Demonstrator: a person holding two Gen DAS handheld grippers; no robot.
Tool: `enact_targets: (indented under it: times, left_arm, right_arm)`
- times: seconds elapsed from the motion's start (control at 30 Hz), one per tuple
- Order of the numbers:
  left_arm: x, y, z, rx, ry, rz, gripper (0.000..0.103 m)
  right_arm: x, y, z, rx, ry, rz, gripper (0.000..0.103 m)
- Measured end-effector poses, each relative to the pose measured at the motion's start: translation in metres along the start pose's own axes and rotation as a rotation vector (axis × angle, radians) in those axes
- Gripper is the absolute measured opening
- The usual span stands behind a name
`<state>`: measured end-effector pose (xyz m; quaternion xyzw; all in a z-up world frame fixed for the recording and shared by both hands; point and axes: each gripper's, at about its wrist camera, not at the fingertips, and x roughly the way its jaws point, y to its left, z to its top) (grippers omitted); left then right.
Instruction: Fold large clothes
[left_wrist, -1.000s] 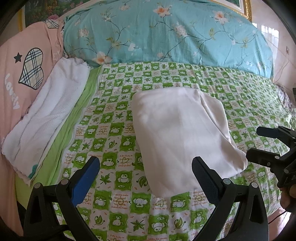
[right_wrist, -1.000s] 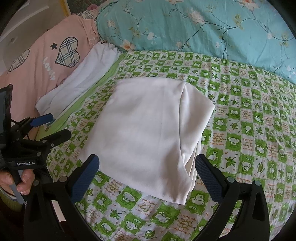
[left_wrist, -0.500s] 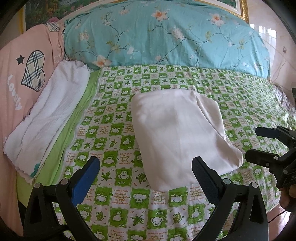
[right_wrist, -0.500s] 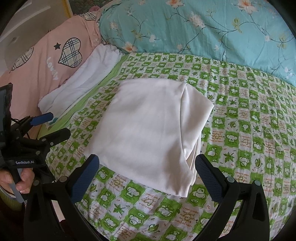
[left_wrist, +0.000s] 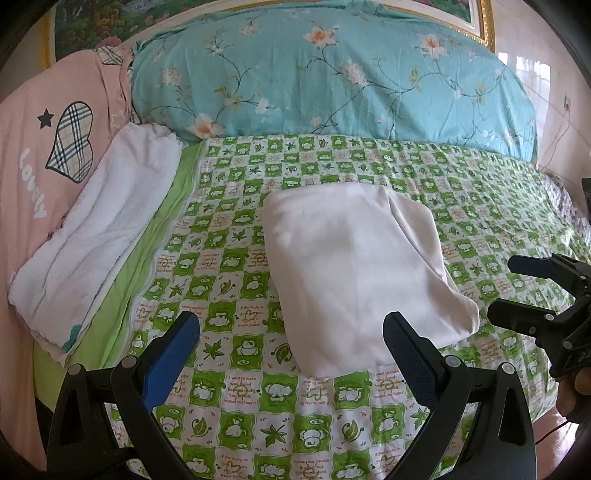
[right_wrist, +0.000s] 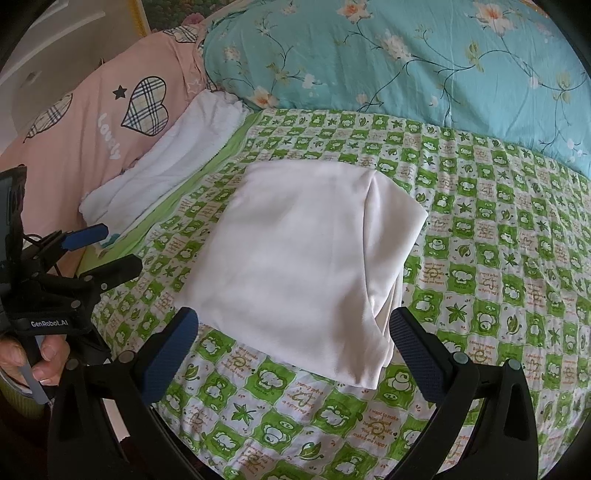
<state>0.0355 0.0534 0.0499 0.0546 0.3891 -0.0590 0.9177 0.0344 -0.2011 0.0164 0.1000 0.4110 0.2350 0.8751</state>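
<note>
- Both my grippers, left gripper and right gripper, hang spread wide, gripping nothing.
- At 12 o'clock, just beyond the fingers, the folded white garment lies flat on the green checked bedspread.
- At 10 o'clock lies a white towel.

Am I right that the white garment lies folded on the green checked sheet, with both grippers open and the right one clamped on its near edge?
Not quite. The right gripper is open and grips nothing; the right wrist view shows it clear of the white garment. The garment does lie folded on the green checked sheet, and the left gripper is open too.
</note>
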Motion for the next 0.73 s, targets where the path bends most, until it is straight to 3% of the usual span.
enact_targets:
  times: [0.73]
  left_arm:
    - [0.0068,0.0004,0.0039,0.0,0.005,0.005,0.1]
  right_arm:
    - [0.0059,-0.0071,0.0059,0.011,0.003,0.001,0.103]
